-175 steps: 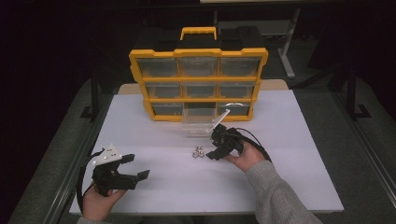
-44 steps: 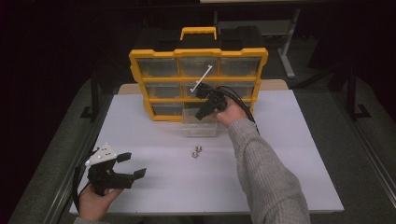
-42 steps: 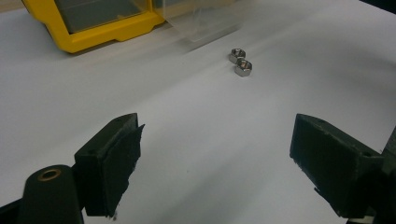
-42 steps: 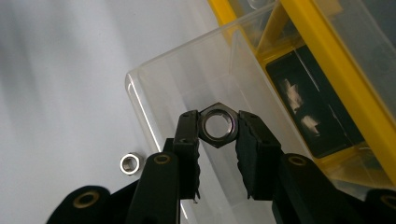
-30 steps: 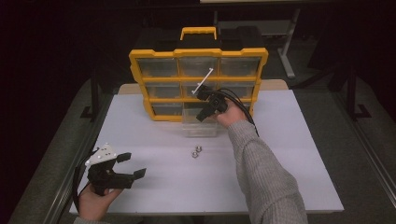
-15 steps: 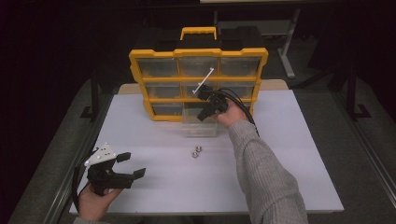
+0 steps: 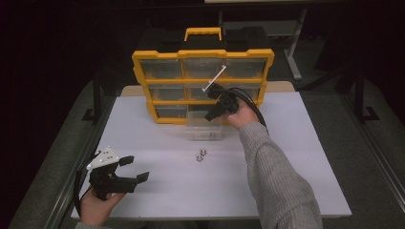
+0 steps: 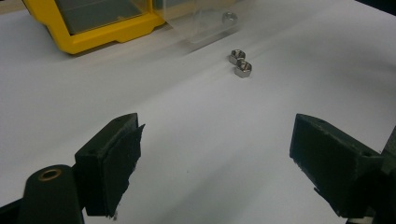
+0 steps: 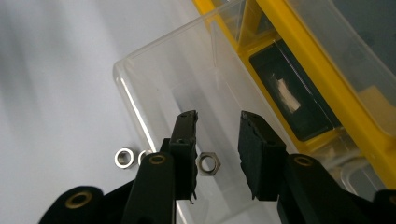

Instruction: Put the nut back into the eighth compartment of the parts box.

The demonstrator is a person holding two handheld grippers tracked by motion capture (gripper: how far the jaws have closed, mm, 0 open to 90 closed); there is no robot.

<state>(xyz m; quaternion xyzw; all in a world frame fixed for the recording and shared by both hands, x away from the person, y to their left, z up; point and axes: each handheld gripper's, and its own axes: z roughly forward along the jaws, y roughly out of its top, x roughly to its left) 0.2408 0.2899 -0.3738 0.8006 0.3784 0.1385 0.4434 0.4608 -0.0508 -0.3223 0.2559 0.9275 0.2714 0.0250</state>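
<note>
Nuts (image 7: pixel 200 155) lie paired on your table (image 7: pixel 305 162) near the clear drawer (image 9: pixel 154 84); your right gripper (image 9: pixel 217 126) hangs above it, parted, empty; left gripper (image 8: pixel 215 154) spread wide, empty.

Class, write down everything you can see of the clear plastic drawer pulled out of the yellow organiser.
The clear drawer is a see-through, open-topped plastic box with thin walls. It is pulled out of the bottom-middle slot of the yellow organiser and rests on the white table. One hex nut lies on its floor. The right gripper hovers over it, fingers parted above that nut. Two more nuts lie on the table just in front of it.
</note>
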